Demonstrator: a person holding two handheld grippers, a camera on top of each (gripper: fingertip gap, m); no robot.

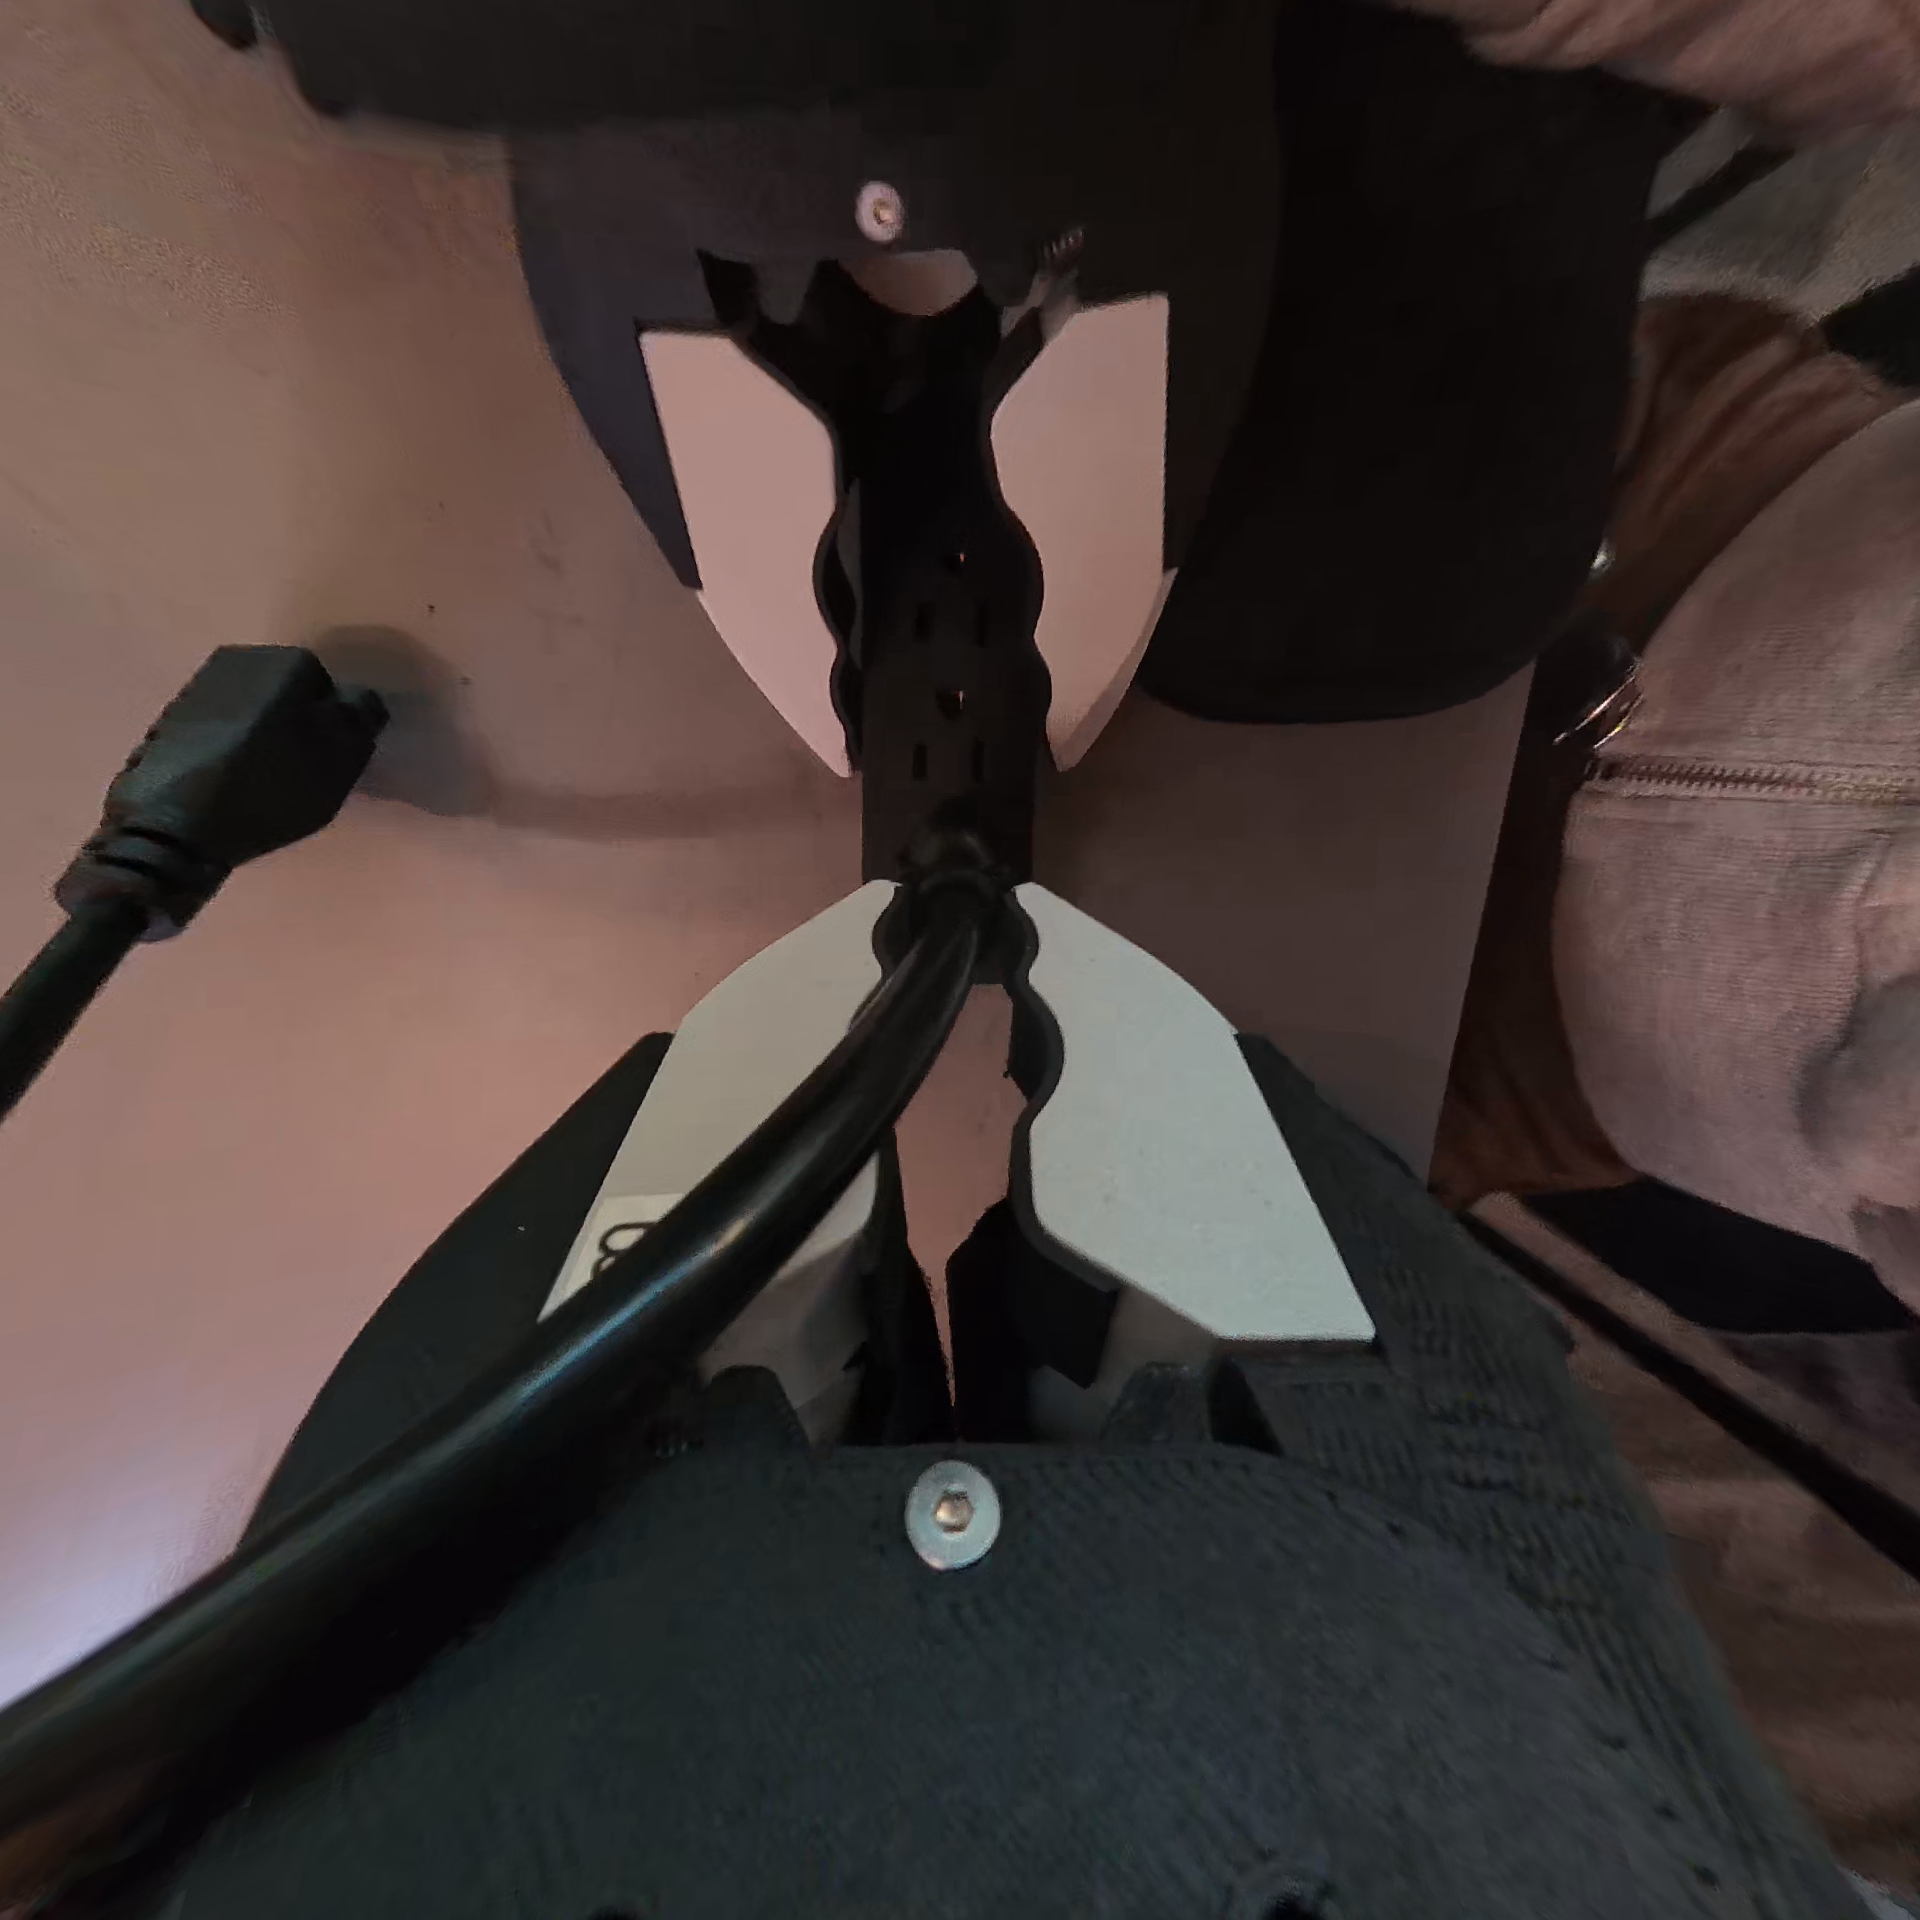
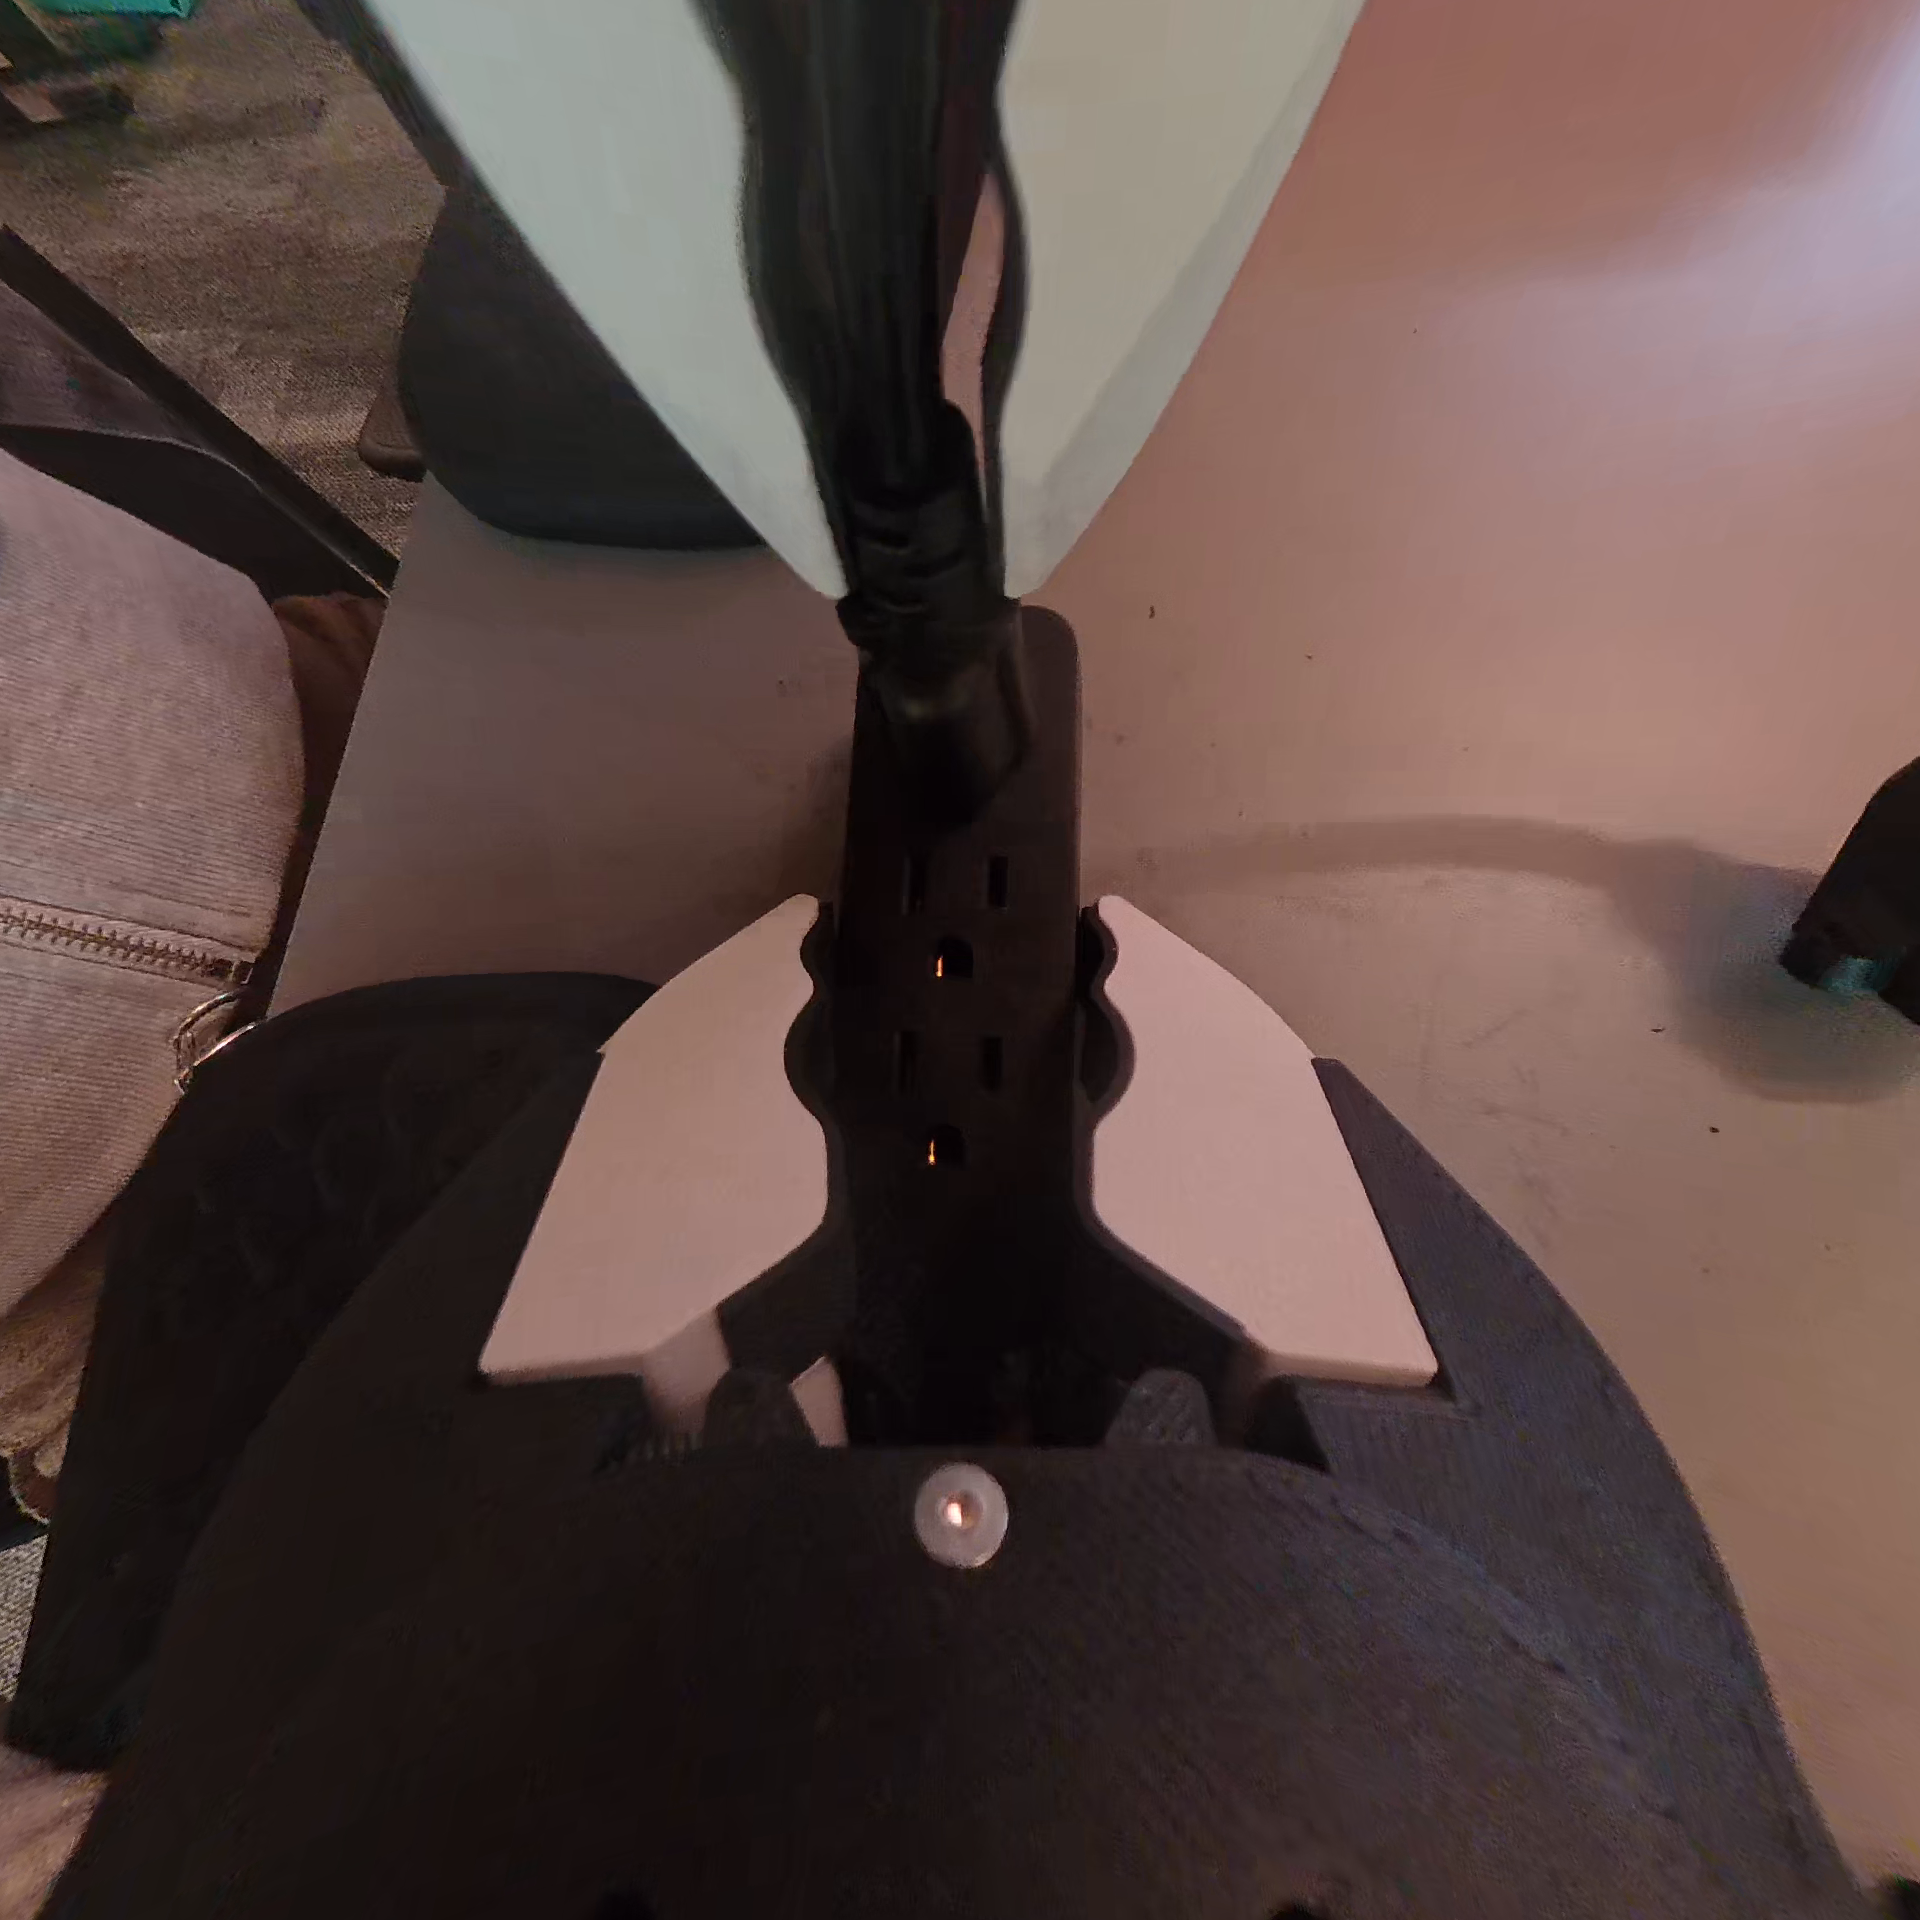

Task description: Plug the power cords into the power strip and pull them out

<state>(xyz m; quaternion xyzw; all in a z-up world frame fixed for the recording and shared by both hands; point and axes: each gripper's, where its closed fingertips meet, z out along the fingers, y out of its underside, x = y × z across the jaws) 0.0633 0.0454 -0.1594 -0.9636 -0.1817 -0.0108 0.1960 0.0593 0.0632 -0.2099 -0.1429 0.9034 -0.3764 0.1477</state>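
I see a pale pinkish table (image 1: 312, 1039) filling most of both views, lit warmly. Off its edge, to the right of my left claw, sits a person in a light zipped garment (image 1: 1745, 831).

My two claws face each other across the table, tip to tip. My right claw (image 2: 951, 914), black-bodied with white fingers (image 2: 1247, 1195), is closed around the sides of a black power strip (image 2: 951, 1039); the strip lies lengthwise between the fingers, their wavy black pads pressed against both edges. Two empty sockets show inside the grip, and the strip's far end reaches just past the fingertips.

My left claw (image 1: 951, 904) is pinched shut on a black plug (image 1: 951, 862) that sits at the strip's end nearest to it. I cannot tell whether the plug is fully seated in its socket. From the right wrist view this same plug (image 2: 935, 665) appears beyond my right claw's tips, clamped between the opposite white fingers.

The plug's thick black cord (image 1: 623, 1299) runs back from the left claw's tips, draping over its left finger and off toward the lower left.

A second black plug (image 1: 229, 758) lies loose on the table well to the left of my left claw, its cord trailing off the left edge.
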